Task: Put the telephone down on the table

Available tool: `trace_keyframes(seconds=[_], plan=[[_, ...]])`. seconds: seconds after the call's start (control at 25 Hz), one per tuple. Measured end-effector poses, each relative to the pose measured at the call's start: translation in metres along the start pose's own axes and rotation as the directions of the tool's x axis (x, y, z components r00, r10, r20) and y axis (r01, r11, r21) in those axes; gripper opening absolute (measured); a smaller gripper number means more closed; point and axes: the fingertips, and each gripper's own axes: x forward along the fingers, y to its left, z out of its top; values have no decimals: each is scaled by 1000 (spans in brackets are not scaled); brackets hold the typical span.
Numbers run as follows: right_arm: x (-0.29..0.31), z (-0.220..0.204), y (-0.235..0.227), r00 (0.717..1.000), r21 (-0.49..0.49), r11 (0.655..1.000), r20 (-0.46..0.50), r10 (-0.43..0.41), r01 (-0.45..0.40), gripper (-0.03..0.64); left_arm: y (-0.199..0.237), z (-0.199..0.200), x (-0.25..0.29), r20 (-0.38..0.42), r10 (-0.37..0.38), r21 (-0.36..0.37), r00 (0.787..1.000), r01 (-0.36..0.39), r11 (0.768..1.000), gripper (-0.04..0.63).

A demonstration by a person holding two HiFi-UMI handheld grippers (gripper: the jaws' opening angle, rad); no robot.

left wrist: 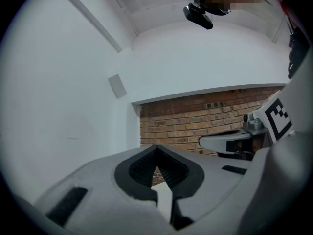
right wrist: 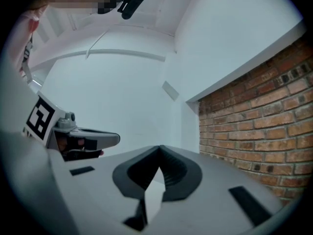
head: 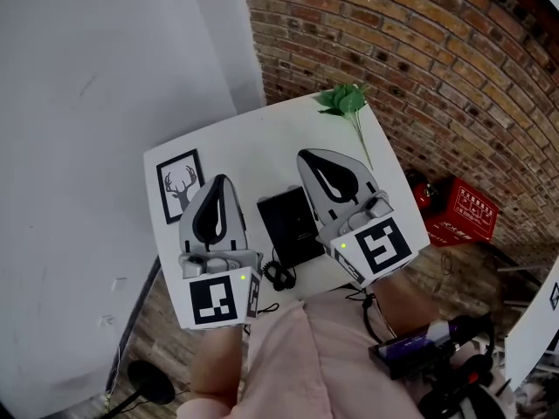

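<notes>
A black phone [head: 291, 225] is laid flat on a white table [head: 262, 138]. The left gripper [head: 220, 182] and right gripper [head: 307, 157] are held clenched, empty, either side of the phone.

White table [head: 262, 142] with telephone [head: 291, 225], picture [head: 181, 184], sprig [head: 345, 101]

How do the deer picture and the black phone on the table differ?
The deer picture is white with a black frame and lies near the left edge of the table; the phone is all black, lies mid-table and trails a cord. Both lie flat.
</notes>
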Motion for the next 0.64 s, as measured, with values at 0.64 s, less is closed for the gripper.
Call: trace_keyframes(seconds=[0.64], plan=[[-7, -2, -10, 1000, -2, 1000, 4, -10, 10, 3, -14, -7, 5, -22, -10, 16, 1000, 10, 1000, 0]])
